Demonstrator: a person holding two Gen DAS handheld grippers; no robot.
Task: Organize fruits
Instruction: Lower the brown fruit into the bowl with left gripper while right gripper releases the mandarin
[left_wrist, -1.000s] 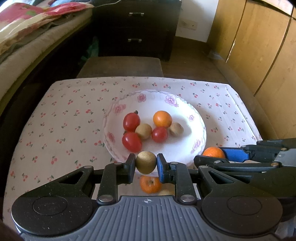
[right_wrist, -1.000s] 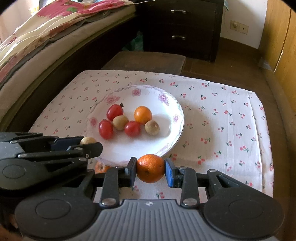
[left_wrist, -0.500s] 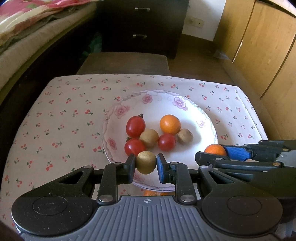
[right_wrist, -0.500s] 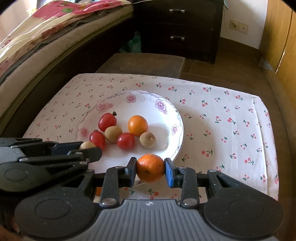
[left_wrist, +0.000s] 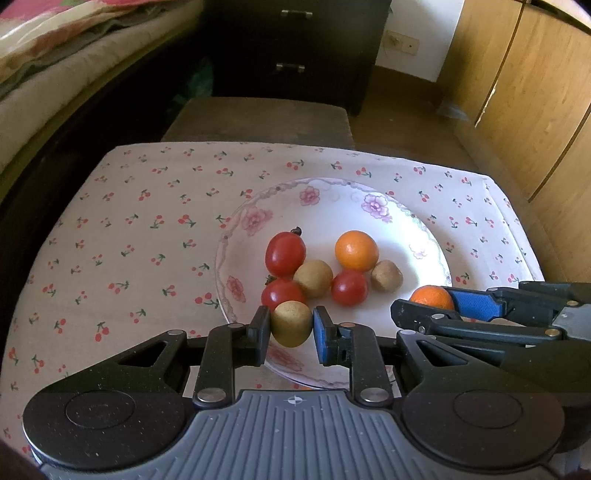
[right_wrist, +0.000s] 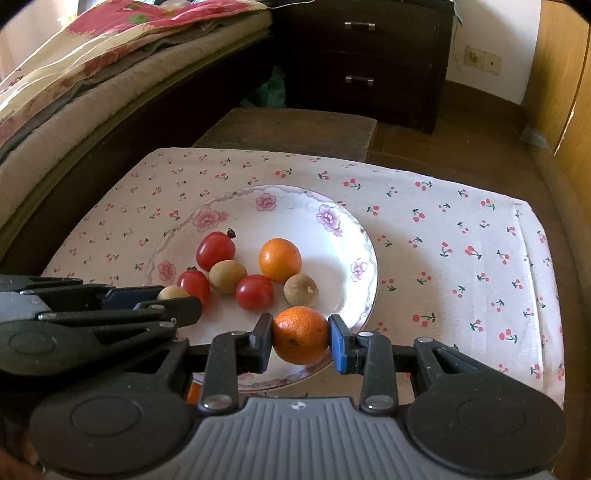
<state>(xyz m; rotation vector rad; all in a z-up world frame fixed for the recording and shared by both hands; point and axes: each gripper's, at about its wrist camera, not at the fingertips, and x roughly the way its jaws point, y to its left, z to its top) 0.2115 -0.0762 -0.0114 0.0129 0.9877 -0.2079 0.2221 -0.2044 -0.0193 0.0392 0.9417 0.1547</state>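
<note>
A: Plate (left_wrist: 236, 258) holding?
B: Six fruits lying in it already.
A: Grippers?
B: Left gripper (left_wrist: 291, 326) is clamping a longan (left_wrist: 291, 323), right gripper (right_wrist: 300, 338) a tangerine (right_wrist: 301, 334), both hovering over the near rim, awaiting release.

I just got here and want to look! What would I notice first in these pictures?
Two grippers each pinch a fruit over the near rim of a flowery plate: the right gripper holds an orange, the left gripper a small tan fruit. On the plate lie three red tomatoes, another orange and two tan fruits.
</note>
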